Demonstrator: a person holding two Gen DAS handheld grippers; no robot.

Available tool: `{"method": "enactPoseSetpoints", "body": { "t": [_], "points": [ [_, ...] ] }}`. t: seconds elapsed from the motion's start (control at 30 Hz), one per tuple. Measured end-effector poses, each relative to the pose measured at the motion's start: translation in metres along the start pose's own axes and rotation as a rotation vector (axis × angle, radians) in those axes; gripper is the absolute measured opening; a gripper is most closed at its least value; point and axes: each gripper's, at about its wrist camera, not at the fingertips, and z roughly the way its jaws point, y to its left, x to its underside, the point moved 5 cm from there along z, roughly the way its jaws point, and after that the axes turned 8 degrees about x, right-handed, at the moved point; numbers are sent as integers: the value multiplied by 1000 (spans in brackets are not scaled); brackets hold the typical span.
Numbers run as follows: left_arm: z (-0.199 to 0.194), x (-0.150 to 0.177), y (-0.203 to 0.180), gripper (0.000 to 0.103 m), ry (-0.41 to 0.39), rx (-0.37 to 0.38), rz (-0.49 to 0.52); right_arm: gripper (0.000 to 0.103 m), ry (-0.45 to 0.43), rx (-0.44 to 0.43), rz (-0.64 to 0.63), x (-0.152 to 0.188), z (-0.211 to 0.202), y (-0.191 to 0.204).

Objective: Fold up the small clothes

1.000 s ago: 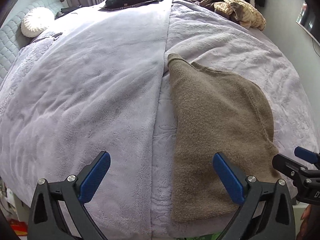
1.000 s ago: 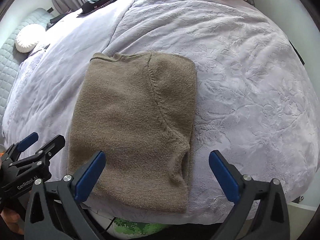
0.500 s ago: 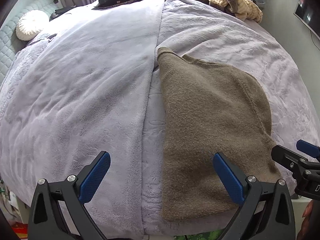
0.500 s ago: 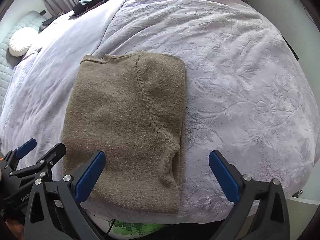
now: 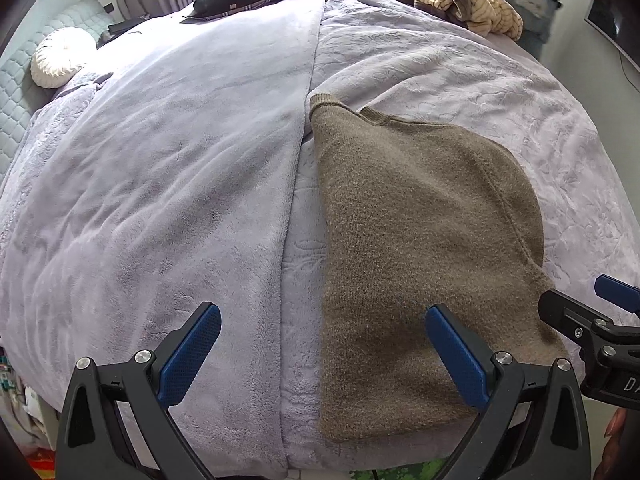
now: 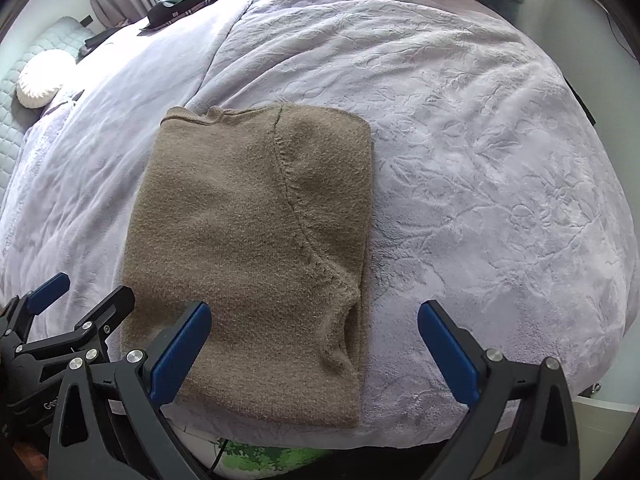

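Both tools hang above the near edge of the bed point(image 6: 460, 128), each with its blue pads spread wide apart and gripping nothing. The folded brown sweater point(image 6: 248, 248) lies flat on the lilac blanket, reaching ahead of the right tool point(image 6: 314, 344) from under its left pad, and ahead and right of the left tool point(image 5: 322, 352), under its right pad

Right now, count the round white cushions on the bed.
1. The cushion lies at the far left edge of the bed, by the quilted headboard. Others may be hidden outside the frames.
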Motion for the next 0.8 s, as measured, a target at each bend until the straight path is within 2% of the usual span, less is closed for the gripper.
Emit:
{"method": "enactPoseSetpoints", "body": {
  "t": [0.47,0.8],
  "points": [
    [4,1,-1,103,10,-4,1,103,-21,57,-26,-1,0,3],
    [0,0,-3,103,-3,-11,11,103,-28,56,-19,-1,-3,2]
  ]
}}
